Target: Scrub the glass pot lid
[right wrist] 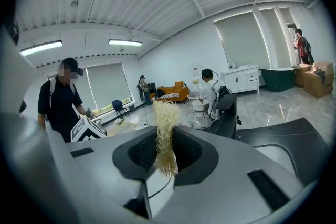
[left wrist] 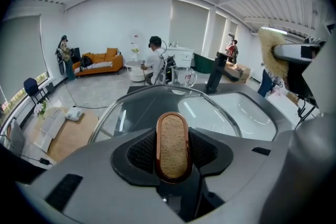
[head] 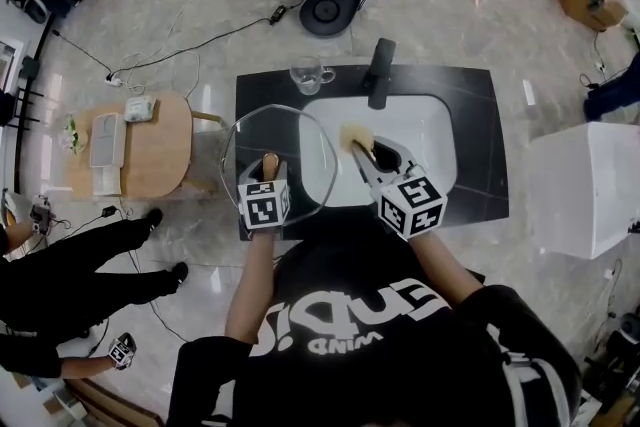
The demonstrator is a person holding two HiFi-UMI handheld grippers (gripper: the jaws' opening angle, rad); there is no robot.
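The glass pot lid [head: 300, 130] hangs upright over the left edge of the white sink [head: 425, 130]. My left gripper [head: 270, 171] is shut on its wood-and-copper handle [left wrist: 172, 145], which stands on end between the jaws; the glass dome [left wrist: 142, 107] stretches away beyond it. My right gripper [head: 363, 148] is shut on a pale straw-coloured loofah scrubber [head: 352, 136], held over the basin just right of the lid's rim. The right gripper view shows the scrubber [right wrist: 166, 134] sticking up between the jaws. It also appears at the far right in the left gripper view [left wrist: 271, 55], apart from the glass.
A black faucet [head: 378, 73] and a clear glass mug [head: 310, 73] stand on the black counter [head: 470, 115] behind the sink. A round wooden side table [head: 160, 160] is to the left, a white box [head: 590, 185] to the right. A seated person's legs [head: 90, 260] are at lower left.
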